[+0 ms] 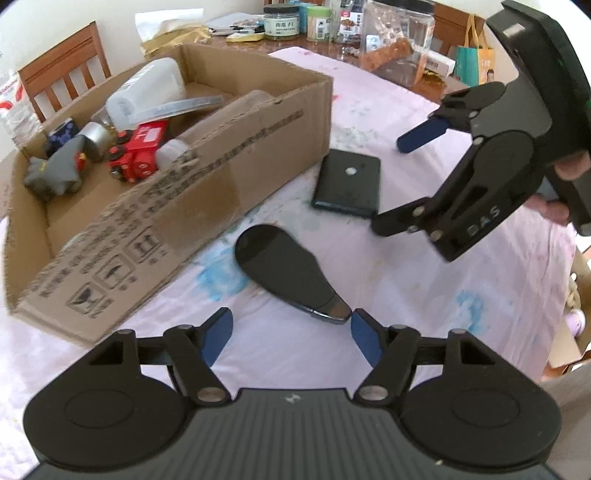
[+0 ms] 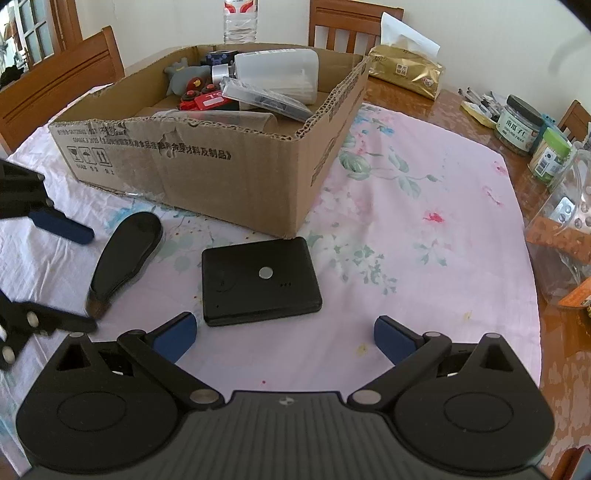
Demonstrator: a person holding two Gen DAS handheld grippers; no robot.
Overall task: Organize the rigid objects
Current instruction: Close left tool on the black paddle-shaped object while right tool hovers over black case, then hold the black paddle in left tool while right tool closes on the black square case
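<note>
A black paddle-shaped object (image 1: 280, 273) with a metal tip lies on the pink cloth beside the cardboard box (image 1: 221, 177). My left gripper (image 1: 291, 334) stands open just behind it. The metal tip is close to the right fingertip and the left pad is apart from it. A flat black rectangular case (image 2: 258, 280) lies in front of my right gripper (image 2: 284, 332), which is open and holds nothing. In the left wrist view the right gripper (image 1: 402, 181) hovers by the case (image 1: 347, 184). In the right wrist view the paddle (image 2: 125, 254) lies between the left gripper's fingers (image 2: 62, 225).
The box (image 2: 221, 166) holds a red toy truck (image 1: 138, 151), a grey soft toy (image 1: 55, 170) and a clear plastic container (image 2: 277, 70). Jars (image 2: 517, 122), a big clear tub (image 1: 399, 33) and a gold tissue pack (image 2: 406, 70) stand on the wooden table past the cloth. Chairs stand behind.
</note>
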